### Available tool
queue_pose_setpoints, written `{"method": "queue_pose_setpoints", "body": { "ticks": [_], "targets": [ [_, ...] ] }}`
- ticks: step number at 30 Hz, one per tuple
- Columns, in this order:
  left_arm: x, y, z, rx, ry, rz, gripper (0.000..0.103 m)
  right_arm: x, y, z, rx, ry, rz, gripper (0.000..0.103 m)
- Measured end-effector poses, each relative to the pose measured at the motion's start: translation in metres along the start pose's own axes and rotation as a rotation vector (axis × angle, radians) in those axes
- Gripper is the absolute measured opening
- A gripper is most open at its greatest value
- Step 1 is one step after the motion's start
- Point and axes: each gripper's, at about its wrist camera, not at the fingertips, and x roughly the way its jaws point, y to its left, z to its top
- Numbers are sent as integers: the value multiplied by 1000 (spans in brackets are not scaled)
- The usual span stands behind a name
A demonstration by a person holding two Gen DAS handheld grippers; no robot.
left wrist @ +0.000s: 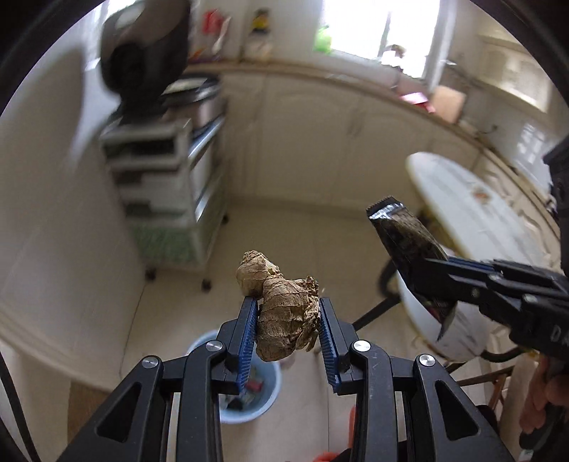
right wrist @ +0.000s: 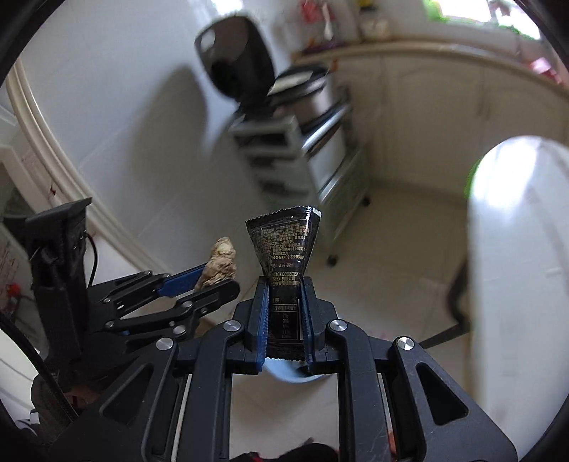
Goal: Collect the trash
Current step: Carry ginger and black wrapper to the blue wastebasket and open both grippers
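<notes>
Kitchen floor | left gripper [left wrist: 287,321] clamps ginger [left wrist: 284,312] | right gripper [right wrist: 284,312] pinches wrapper [right wrist: 284,256]

A pale tiled floor [left wrist: 284,227] meets cream cabinets [left wrist: 320,117] under a bright window [left wrist: 373,25]. A wheeled drawer cart [left wrist: 167,192] stands by the white wall [left wrist: 46,177]. A white oval table [left wrist: 473,209] sits at right.

left wrist cam: my close look down past its fingers at the floor | right wrist cam: same downward tilt | shared: drawer cart [left wrist: 170,184] [right wrist: 302,152], blue bin [left wrist: 249,387]
</notes>
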Motion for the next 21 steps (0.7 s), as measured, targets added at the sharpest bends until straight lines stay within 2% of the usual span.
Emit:
{"method": "queue_pose_setpoints", "body": {
  "ticks": [5,10,12,16,21],
  "targets": [
    [31,43,-17,-75,91,35,30,64,-1,-9,42,93,14,16],
    [58,77,-13,-136,161,43,31,116,-13,-20,99,167,16,16],
    [61,86,-13,-135,171,70,37,130,-12,-20,106,188,14,16],
    [64,100,-8,-159,175,104,61,154,-13,-25,112,228,17,16],
    [65,95,8,-193,157,191,63,175,-10,-27,118,260,35,19]
  ]
}}
